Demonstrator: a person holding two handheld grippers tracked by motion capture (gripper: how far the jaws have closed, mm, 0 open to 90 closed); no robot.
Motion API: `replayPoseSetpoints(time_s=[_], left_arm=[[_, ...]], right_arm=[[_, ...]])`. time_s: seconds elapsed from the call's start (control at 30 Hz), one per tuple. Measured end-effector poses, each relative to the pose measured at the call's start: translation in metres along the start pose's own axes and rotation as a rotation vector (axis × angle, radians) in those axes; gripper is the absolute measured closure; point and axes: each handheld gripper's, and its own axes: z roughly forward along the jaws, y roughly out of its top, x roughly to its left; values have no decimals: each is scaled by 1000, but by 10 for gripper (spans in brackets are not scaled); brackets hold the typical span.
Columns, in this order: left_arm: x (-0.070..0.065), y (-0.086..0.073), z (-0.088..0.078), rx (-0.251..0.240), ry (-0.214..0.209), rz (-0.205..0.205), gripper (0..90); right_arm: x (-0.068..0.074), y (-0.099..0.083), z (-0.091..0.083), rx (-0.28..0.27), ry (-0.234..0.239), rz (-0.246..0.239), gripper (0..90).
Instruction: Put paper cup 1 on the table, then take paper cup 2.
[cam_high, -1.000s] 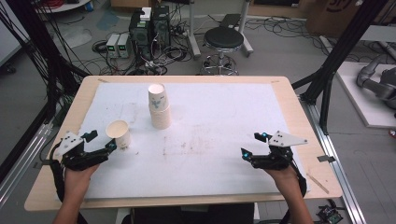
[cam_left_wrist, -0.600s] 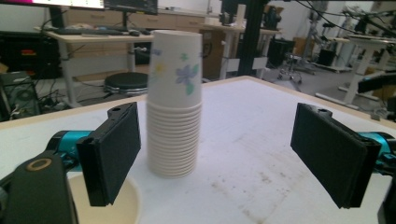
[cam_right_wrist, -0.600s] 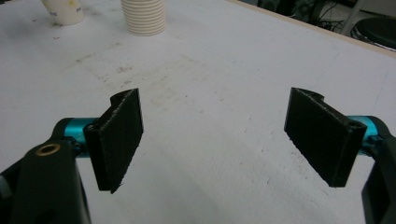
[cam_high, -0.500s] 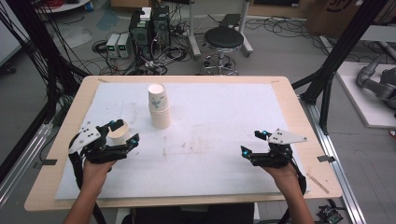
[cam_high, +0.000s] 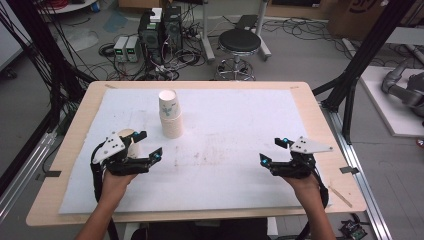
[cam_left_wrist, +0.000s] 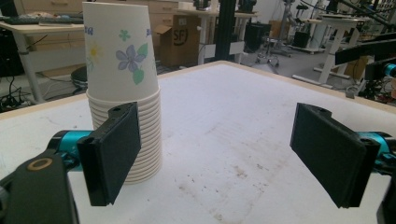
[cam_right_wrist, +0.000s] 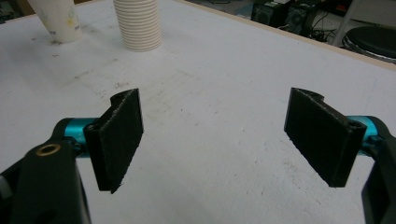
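place: lab | signs: computer towers (cam_high: 161, 27) and tangled cables (cam_high: 67, 75) on floor at 11 o'clock | black frame struts (cam_high: 367, 55) at 2 | stool (cam_high: 240, 42) at 12 | desks (cam_left_wrist: 37, 28) behind the tabletop (cam_high: 300, 95)

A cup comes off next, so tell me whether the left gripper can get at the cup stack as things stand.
Probably yes. The left gripper stands open and empty, with the stack of paper cups just ahead across bare mat. The single paper cup sits off to its side, not in the path.
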Motion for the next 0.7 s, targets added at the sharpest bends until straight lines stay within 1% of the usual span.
replayPoseSetpoints(time_s=[0.07,0.2,0.33,0.43,0.53,0.63,0.7], left_arm=[[-1,0,-1,5,10,8,164],[-1,0,-2,3,21,7,164],[0,1,1,0,17,5,164],[1,0,2,8,7,4,164],[2,-1,3,9,8,-1,164],[2,-3,3,9,5,-14,164],[1,-3,3,15,-3,-10,164]], right_arm=[[0,-2,0,3,3,2,199],[1,-4,-1,11,5,-10,199],[2,-3,-4,7,6,-14,199],[1,-3,-6,2,2,-3,199],[0,-5,-8,0,1,0,200],[-1,-6,-8,4,-4,5,199],[-2,-7,-7,5,-5,6,199]])
